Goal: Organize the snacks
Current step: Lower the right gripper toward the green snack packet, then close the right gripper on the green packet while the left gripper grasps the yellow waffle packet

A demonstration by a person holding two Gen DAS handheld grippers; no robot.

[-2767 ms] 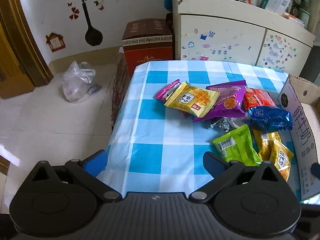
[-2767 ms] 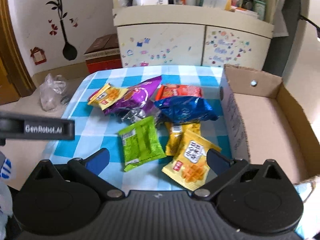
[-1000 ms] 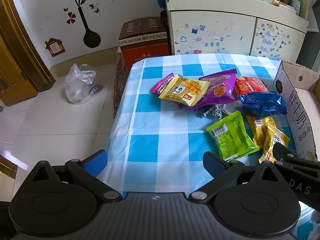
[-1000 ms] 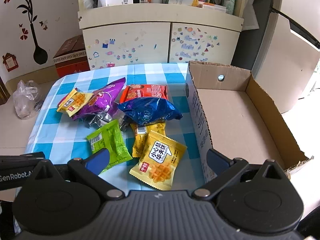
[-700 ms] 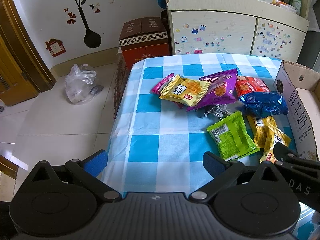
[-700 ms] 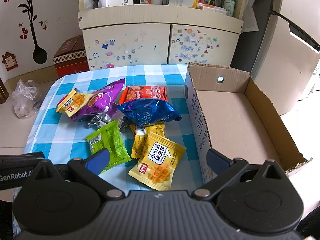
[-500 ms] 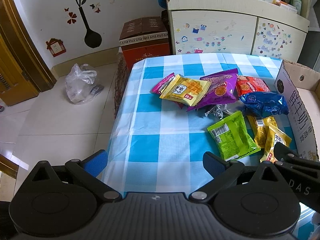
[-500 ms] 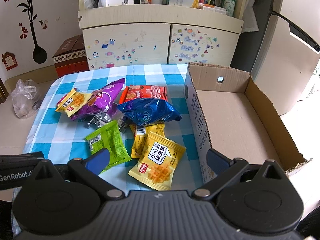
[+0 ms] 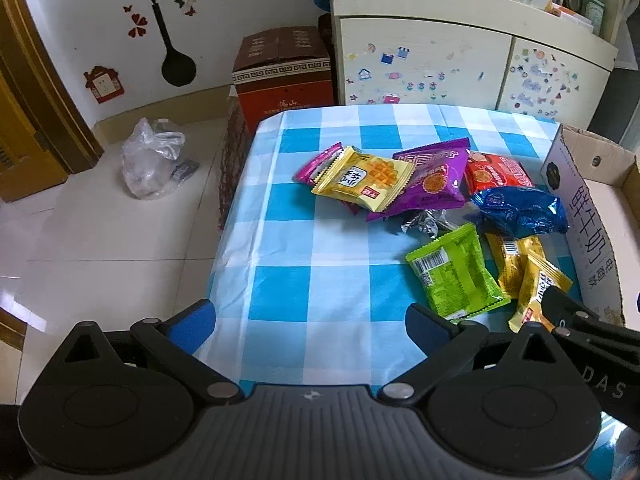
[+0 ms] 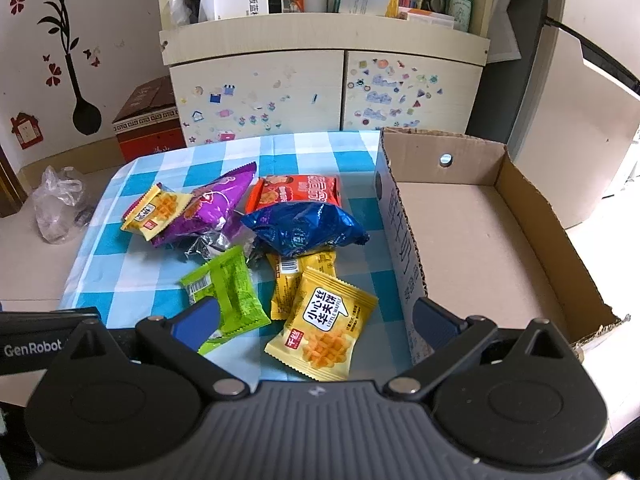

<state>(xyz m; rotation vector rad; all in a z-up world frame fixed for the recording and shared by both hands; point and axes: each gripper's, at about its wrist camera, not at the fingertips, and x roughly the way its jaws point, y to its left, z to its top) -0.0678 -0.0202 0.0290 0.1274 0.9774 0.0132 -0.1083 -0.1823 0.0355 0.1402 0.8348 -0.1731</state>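
Both grippers hover spread wide over the near edge of a table under a blue-and-white checked cloth (image 9: 320, 280), and neither grasps anything.

The left gripper (image 9: 310, 316) has its blue-tipped fingers (image 9: 192, 322) parted, with only bare cloth between them. Ahead of it and to its right lies the scatter of snack packets. Closest, just beyond its right finger, is a green packet (image 9: 454, 274) lying barcode side up. Farther ahead a yellow waffle packet (image 9: 362, 181) rests on top of a purple packet (image 9: 428, 180) and a pink wrapper (image 9: 316, 162). A crumpled silver wrapper (image 9: 426, 222) sits between the purple and green packets. Off to the far right the other tool's black body edges into view.

The right gripper (image 10: 316, 316) is likewise released — its left finger (image 10: 196, 322) lies over the near corner of the green packet (image 10: 230, 294), its right finger (image 10: 434, 322) against the near end of the box wall. Directly between the fingers lies a second yellow waffle packet (image 10: 324, 330), face up, overlapping another yellow packet (image 10: 292, 276) behind it. Beyond those sits a dark blue bag (image 10: 304, 230), and behind it a red-orange packet (image 10: 298, 192). To the gripper's right stands an open cardboard box (image 10: 520, 200) — it holds no snacks, its printed side wall just beside the packets.

On the floor to the left are a clear plastic bag (image 9: 152, 164) and a red-brown carton (image 9: 284, 76); straight ahead stands a stickered cabinet (image 10: 324, 88).
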